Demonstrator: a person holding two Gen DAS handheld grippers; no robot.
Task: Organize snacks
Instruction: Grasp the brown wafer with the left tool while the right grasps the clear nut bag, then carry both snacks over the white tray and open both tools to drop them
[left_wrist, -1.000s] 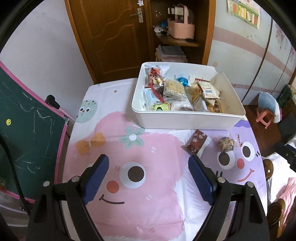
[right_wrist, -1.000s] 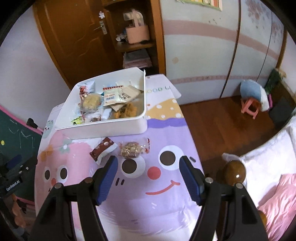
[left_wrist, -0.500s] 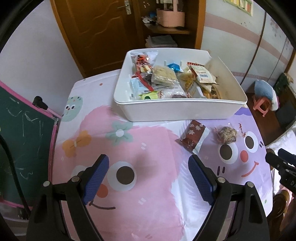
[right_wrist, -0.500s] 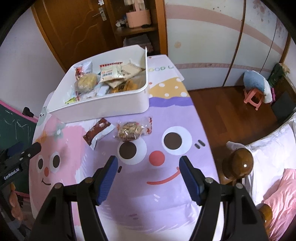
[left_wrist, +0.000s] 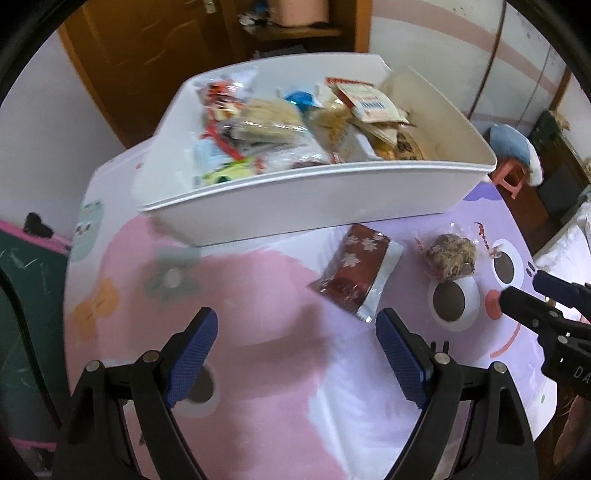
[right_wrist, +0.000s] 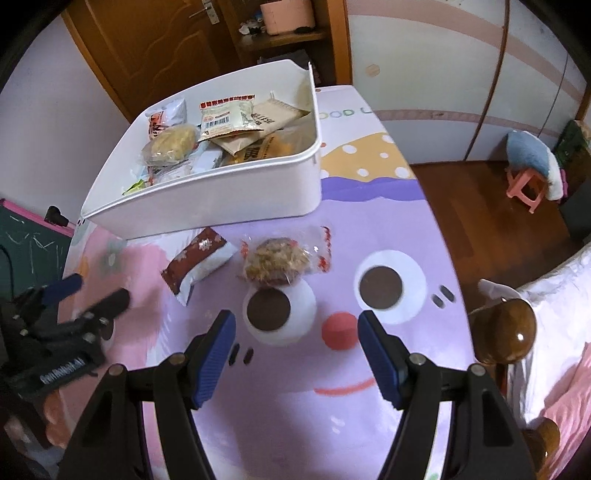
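A white bin (left_wrist: 295, 206) (right_wrist: 207, 199) full of several wrapped snacks stands at the far side of the table. Two snacks lie loose in front of it: a dark red and white packet (left_wrist: 356, 273) (right_wrist: 197, 260) and a clear-wrapped brown cookie (left_wrist: 448, 256) (right_wrist: 277, 260). My left gripper (left_wrist: 295, 358) is open and empty, just short of the red packet and a little to its left. My right gripper (right_wrist: 295, 354) is open and empty, just short of the cookie. Each gripper shows at the edge of the other's view.
The table wears a pink and purple cartoon-face cloth (right_wrist: 369, 288). A green chalkboard (right_wrist: 26, 240) stands at the left. A wooden bedpost knob (right_wrist: 504, 330) and bedding sit at the right edge. A door and shelf stand behind the bin.
Both grippers have moved forward and lower toward the two loose snacks, which look larger and closer. Both stay open. The snacks and bin have not moved.
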